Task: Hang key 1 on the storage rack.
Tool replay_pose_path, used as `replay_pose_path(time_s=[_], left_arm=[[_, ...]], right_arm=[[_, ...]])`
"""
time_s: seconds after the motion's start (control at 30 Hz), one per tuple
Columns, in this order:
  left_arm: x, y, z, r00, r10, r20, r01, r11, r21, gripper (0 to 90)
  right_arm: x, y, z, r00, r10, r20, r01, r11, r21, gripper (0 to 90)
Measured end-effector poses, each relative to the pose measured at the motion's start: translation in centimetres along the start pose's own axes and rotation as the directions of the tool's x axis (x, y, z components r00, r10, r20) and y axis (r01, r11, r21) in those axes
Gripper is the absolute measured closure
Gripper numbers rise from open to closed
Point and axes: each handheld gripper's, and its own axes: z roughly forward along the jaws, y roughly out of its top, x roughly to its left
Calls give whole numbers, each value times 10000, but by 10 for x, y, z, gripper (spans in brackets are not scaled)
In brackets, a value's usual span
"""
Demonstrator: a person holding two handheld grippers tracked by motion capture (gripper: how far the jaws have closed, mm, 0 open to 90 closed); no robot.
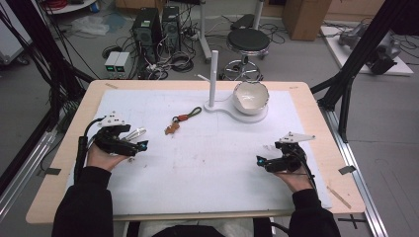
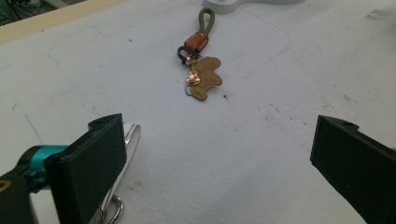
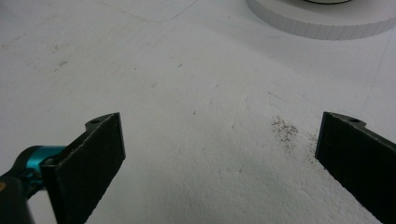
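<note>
Left gripper (image 2: 219, 163) first — its two black fingers (image 2: 91, 163) stand wide apart with nothing between them, hovering low over the white mat (image 2: 243, 186) that covers the tabletop. Just beside the left finger lies a shiny silver metal clip (image 2: 123, 154), touching the mat, its lower end curling into a ring. Straight ahead along the fingers, well clear of them, lies the keyring with the brown bear-shaped leather tag (image 2: 205, 77), an orange-brown sleeve and an olive-green cord loop — flat on the mat, loop end pointing toward the white stand base.

Over to the right gripper (image 3: 219, 163) — fingers (image 3: 88, 163) spread wide as well, empty, over bare mat with a sprinkle of dark specks near the right finger. Ahead of it sits the edge of the round white stand base (image 3: 322, 21).

From the high view, the left gripper (image 1: 141, 144) sits at the mat's left side with the keyring (image 1: 179, 122) near it, toward the middle; the right gripper (image 1: 260, 160) sits well apart on the right. At the far edge stands a white upright post (image 1: 214, 79) on its base, with a white cracked bowl (image 1: 251, 97) resting beside it.
</note>
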Motion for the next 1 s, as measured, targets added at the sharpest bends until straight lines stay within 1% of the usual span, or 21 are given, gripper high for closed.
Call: replay_pose_path(time_s=[0.03,0.1,0.17,0.2,0.27,0.33,0.37,0.4,0.47,0.53,0.57,0.67,0.83,0.93,1.0], left_arm=[[0,2,2,10000,61,20,-61,10000,52,41],[0,4,4,10000,49,53,-49,10000,48,41],[0,9,10,9999,87,94,-89,9997,216,41],[0,9,10,9999,87,94,-89,9997,216,41],[1,12,13,9998,100,178,-104,9997,204,41],[4,17,18,9995,178,268,-187,9993,336,52],[4,17,18,9995,178,268,-187,9993,336,53],[7,20,19,9992,103,375,-118,9992,383,53],[10,25,22,9991,0,421,-17,9992,406,53],[14,32,27,9987,-8,516,-16,9989,468,53],[14,32,27,9987,-8,516,-16,9989,468,52],[13,40,33,9981,178,585,-212,9981,586,53],[9,53,45,9967,497,643,-538,9965,635,53],[6,62,52,9947,800,651,-844,9940,689,53],[5,68,58,9939,864,682,-915,9929,762,53]], right_arm=[[0,0,0,10000,-20,-2,20,10000,-33,7],[0,0,-1,10000,27,13,-27,10000,-8,7],[0,0,0,10000,-10,34,10,10000,-23,7],[0,0,0,10000,-10,34,10,10000,-23,7],[0,0,-1,10000,-9,37,9,10000,-16,7],[0,0,-1,10000,5,56,-5,10000,-24,7],[0,0,0,10000,18,25,-18,10000,-6,7],[-1,-1,0,10000,26,25,-26,10000,16,7],[-1,-1,0,10000,48,42,-48,10000,54,7],[-2,-1,0,10000,39,46,-39,10000,44,7],[-2,-1,0,10000,39,46,-39,10000,44,7],[-2,-1,0,10000,66,57,-66,10000,12,7],[-2,-1,0,10000,57,46,-57,10000,41,7],[-2,-1,0,10000,46,33,-46,10000,26,7],[-3,-1,-1,10000,76,32,-76,10000,10,7]])
